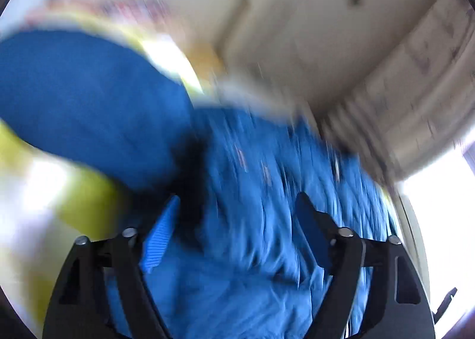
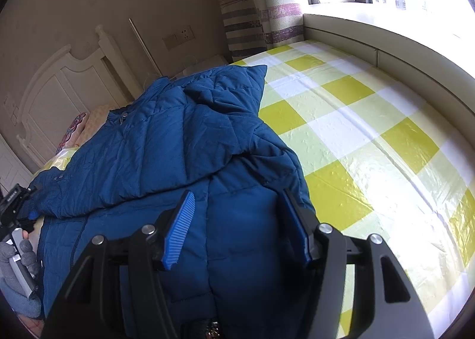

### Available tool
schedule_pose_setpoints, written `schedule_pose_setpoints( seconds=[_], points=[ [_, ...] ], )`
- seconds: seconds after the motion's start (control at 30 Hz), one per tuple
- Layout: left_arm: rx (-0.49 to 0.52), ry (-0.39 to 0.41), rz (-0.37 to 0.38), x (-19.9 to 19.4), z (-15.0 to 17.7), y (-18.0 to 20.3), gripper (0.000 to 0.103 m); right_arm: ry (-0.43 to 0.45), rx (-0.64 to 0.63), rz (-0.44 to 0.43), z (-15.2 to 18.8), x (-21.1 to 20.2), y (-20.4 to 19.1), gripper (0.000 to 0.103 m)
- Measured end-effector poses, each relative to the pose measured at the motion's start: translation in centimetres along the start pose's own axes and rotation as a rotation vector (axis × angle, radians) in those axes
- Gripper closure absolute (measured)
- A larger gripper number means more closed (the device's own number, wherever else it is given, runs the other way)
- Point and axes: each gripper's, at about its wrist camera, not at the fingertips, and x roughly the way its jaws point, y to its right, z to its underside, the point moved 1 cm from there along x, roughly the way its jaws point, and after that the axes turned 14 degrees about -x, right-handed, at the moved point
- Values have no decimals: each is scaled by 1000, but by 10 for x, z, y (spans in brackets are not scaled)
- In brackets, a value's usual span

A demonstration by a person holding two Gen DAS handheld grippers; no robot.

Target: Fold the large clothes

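**Jacket: lies up and left from the right gripper, collar end toward the headboard**

The jacket [image 2: 166, 143], blue and quilted, is spread on the yellow-and-white checked bed cover [image 2: 356, 131]. In the right wrist view it fills the lower left and centre of the frame. Its long axis runs from bottom centre, under the camera, up toward the collar and zip near the headboard [image 2: 59, 92] at upper left. One flap or sleeve is already laid over the body, its corner pointing to upper centre. The jacket's right edge runs diagonally down the middle of the frame; bare cover lies to the right of it.

Right gripper [image 2: 237, 226]: jaws partly apart, straddling a seam of the jacket at lower centre. I cannot tell whether the pads press the fabric or only hover over it.

Left gripper [image 1: 237, 229]: jaws wide apart, jacket [image 1: 267, 190] fabric spread beneath and beyond them, nothing pinched. This view is heavily motion-blurred. A rounded blue mass at its upper left is probably another part of the jacket, not certain. A gloved hand [image 2: 23, 253] holds this gripper at the far left edge of the right view, beside the jacket's left side.

Judgement: the two grippers flank the near end, one on each side. The next fold would likely go along the long axis, near end carried up toward the collar. Left must first take a fresh hold.
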Motion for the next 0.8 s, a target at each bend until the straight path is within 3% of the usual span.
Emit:
schedule_pose_setpoints(
  seconds=[0.03, 0.07, 0.13, 0.23, 0.3, 0.37, 0.43, 0.53, 0.6, 0.67, 0.8],
  points=[
    [-8, 100, 15, -23, -3, 2, 11, 0, 0, 0, 0, 0, 0, 44],
    [2, 136, 41, -34, -5, 6, 12, 0, 1, 1, 0, 0, 0, 44],
    [127, 82, 50, -34, -2, 28, 12, 0, 0, 2, 0, 0, 0, 44],
    [386, 6, -19, -9, 29, 57, 12, -1, -1, 4, 0, 0, 0, 44],
    [502, -47, -59, 20, 51, 69, 12, 0, -4, 7, 0, 0, -1, 44],
    [520, -168, -86, 51, 67, 62, 12, -1, -5, 8, 0, 0, -1, 44],
    [530, -227, -116, 66, 74, 52, 12, -7, -8, 13, 0, 1, -2, 44],
    [526, -230, -87, 65, 74, 52, 12, -21, -20, 27, -1, 3, -5, 44],
    [506, -230, -65, 65, 73, 49, 12, -28, -44, 82, -4, -1, -11, 44],
    [482, -231, -41, 62, 70, 44, 11, 14, -106, 125, -12, -10, -28, 43],
    [463, -232, -22, 59, 66, 45, 11, 53, -298, 97, -43, -5, -84, 39]
  ],
)
